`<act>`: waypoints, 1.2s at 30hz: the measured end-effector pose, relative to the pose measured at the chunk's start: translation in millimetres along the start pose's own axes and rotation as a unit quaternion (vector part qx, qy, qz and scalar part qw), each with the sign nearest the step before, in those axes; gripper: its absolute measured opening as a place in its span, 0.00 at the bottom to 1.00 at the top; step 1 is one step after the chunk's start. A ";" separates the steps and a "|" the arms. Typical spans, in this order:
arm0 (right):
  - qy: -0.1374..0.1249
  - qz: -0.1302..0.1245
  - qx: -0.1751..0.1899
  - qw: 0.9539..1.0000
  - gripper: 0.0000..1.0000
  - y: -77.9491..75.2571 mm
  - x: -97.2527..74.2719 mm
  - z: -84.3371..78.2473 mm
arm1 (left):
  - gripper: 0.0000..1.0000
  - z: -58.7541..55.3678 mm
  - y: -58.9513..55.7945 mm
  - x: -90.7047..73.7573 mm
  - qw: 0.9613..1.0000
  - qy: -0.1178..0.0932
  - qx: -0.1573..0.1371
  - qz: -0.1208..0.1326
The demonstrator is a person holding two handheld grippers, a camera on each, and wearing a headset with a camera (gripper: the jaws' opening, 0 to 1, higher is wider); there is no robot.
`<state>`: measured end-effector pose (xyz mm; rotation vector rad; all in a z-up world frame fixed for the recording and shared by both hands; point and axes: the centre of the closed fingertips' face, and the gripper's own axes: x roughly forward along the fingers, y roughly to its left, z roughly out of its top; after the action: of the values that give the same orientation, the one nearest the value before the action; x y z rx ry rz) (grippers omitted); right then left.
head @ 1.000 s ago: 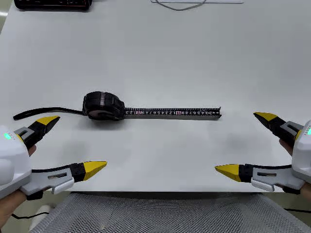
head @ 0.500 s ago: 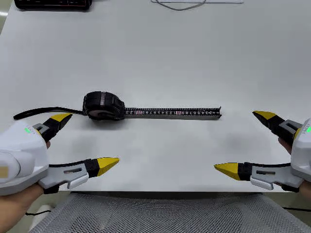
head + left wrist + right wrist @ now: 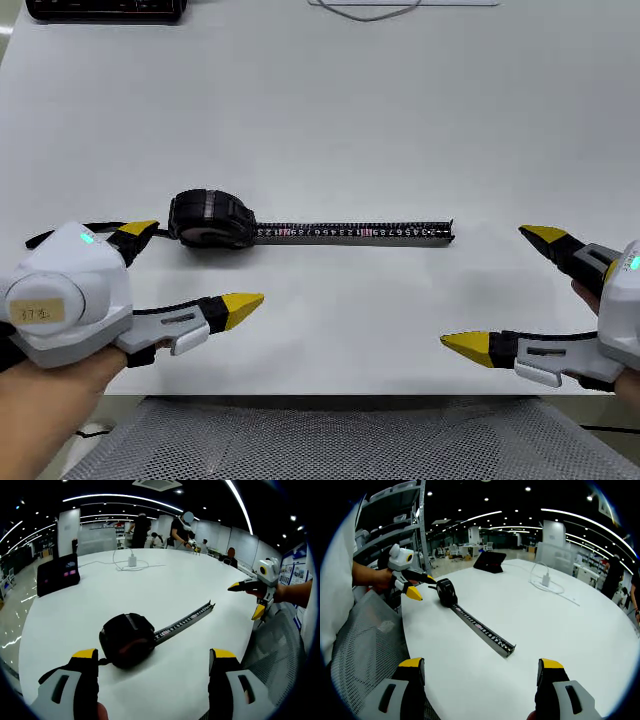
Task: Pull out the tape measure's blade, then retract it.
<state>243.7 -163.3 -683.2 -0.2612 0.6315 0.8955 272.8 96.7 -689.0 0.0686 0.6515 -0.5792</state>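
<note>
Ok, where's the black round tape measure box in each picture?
Head view: the tape measure case lies left of centre, its blade running right.
Left gripper view: the case sits low, just left of middle, close ahead between the jaws.
Right gripper view: the case is upper left, far off.
Shared landmark: the pulled-out blade; follow it back to the case.

left gripper [image 3: 153, 654] fingers spread | tape measure [image 3: 126, 640] ahead, blade [image 3: 185, 621] out | contact unclear

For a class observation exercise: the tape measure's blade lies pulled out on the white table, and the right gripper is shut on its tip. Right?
No: the right gripper is open, apart from the tip, as the head view shows. The blade does lie pulled out.
</note>
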 end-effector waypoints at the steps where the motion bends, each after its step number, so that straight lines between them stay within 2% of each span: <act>1: -0.001 0.001 0.001 1.000 0.92 0.1 0.1 0.5 | 0.89 -0.4 1.4 1.5 1.000 0.000 -0.003 0.003; 15: -0.002 -0.002 0.001 1.000 0.92 -3.6 0.5 0.6 | 0.88 0.3 7.8 16.0 0.999 -0.003 -0.049 0.021; 17: -0.001 -0.003 0.002 1.000 0.92 -4.1 0.4 0.2 | 0.88 2.3 7.1 17.7 0.997 -0.010 -0.067 0.021; 19: -0.001 -0.003 0.002 1.000 0.92 -4.7 0.4 -0.2 | 0.87 0.6 7.9 19.7 0.998 -0.006 -0.060 0.027; 21: -0.001 -0.004 0.002 1.000 0.92 -5.7 0.1 -0.4 | 0.87 2.3 6.9 20.6 0.997 -0.013 -0.078 0.023; 24: -0.001 -0.005 0.002 1.000 0.92 -6.7 0.0 -1.0 | 0.87 1.5 7.1 21.7 0.997 -0.012 -0.074 0.025; 26: -0.002 -0.005 0.004 1.000 0.92 -6.9 0.5 -1.2 | 0.86 2.9 8.9 22.3 0.995 -0.023 -0.097 0.029; 36: -0.003 -0.006 0.002 1.000 0.91 -9.6 0.9 -0.4 | 0.87 3.4 11.4 27.1 0.992 -0.031 -0.113 0.039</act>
<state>251.6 -168.8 -684.5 -0.2579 0.6252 0.8838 298.2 92.2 -703.6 -0.1339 0.6473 -0.4274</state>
